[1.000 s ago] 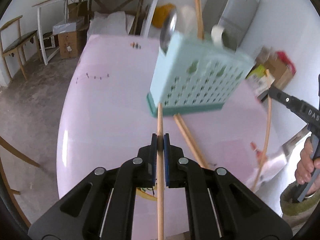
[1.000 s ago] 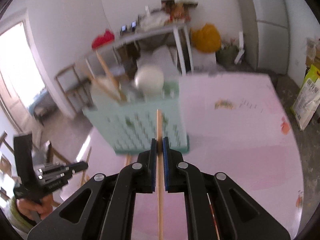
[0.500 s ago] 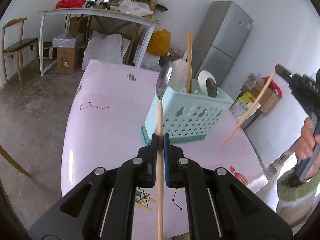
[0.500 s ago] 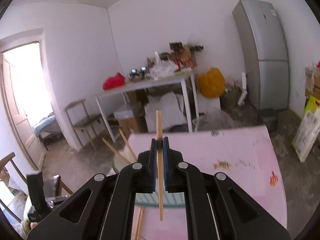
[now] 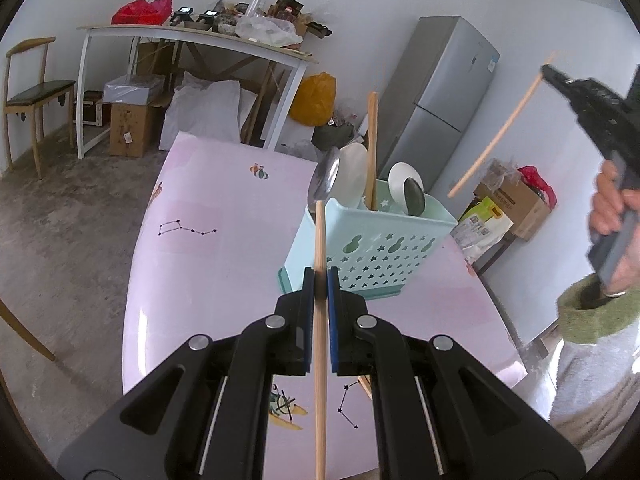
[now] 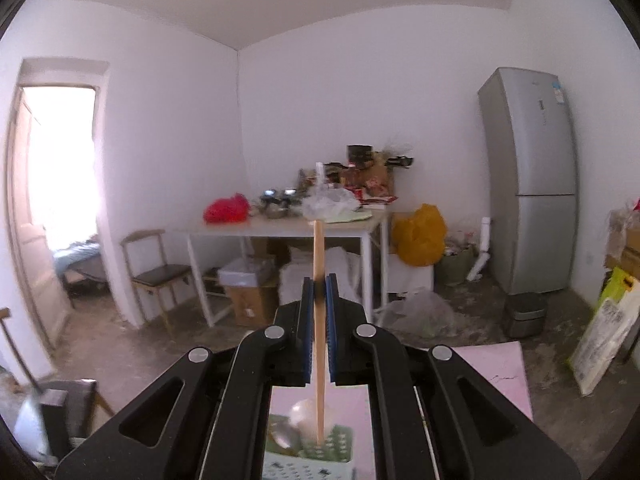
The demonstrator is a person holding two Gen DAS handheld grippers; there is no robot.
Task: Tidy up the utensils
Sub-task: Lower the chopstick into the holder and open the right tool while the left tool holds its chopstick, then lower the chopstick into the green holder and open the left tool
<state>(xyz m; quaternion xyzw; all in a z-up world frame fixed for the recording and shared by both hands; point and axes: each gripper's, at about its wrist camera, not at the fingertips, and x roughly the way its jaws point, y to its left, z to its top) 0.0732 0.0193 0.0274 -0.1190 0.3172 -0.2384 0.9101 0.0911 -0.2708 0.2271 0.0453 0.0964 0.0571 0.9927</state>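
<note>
**Carrying two chopsticks toward a part-filled caddy**

Holding one wooden chopstick clenched between its pads, the left gripper sits at lower centre of the left wrist view, above the pink table. Just past its tip, at centre frame, stands the mint utensil basket, already holding spoons and an upright chopstick. At the upper right, the right gripper grasps a second chopstick, raised well above the basket. In the right wrist view that chopstick runs between the shut pads, its lower end over the basket at the bottom edge. By the look of it, most utensils are stowed; these two sticks remain to be dropped in.
</note>
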